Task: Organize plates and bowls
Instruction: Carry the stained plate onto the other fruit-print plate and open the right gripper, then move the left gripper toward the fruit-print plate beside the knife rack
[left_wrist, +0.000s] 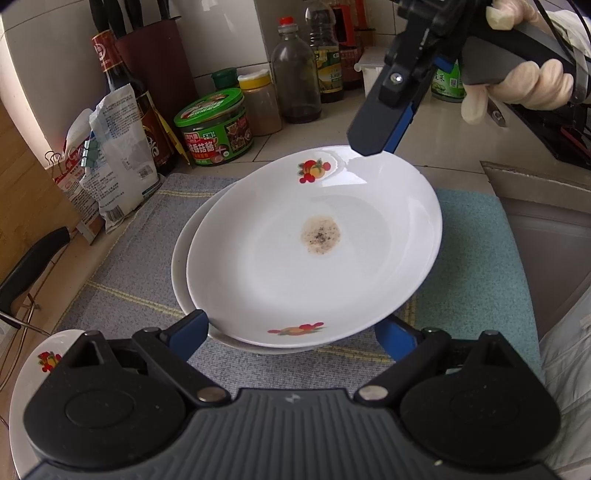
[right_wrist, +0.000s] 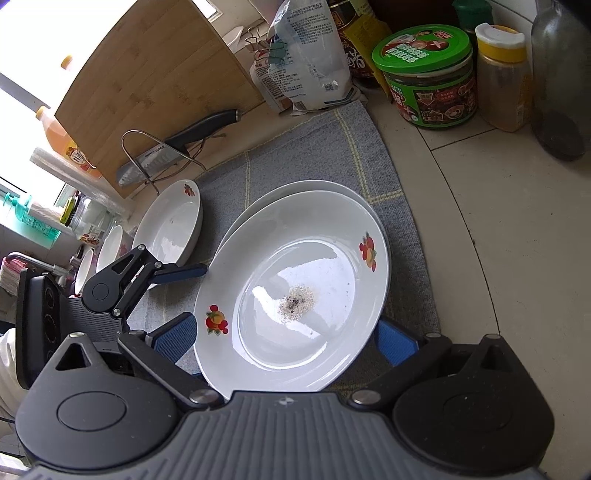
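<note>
Both grippers are flanking my soiled top plate (left_wrist: 314, 254), tilting on another plate (left_wrist: 183, 258) over the gray mat (left_wrist: 122, 266). Left gripper (left_wrist: 291, 332) is gaping wide at its near rim; right gripper (right_wrist: 284, 336), equally wide, is gripping nothing opposite.

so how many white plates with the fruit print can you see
3: the top stained white plate sits tilted on a second white plate on the grey mat; a third lies left by the knife. White dishes farther left are unclear.

Daylit tiled counter (right_wrist: 480, 192) with a grey mat (left_wrist: 122, 280), a wooden board (right_wrist: 147, 85) leaning behind.
</note>
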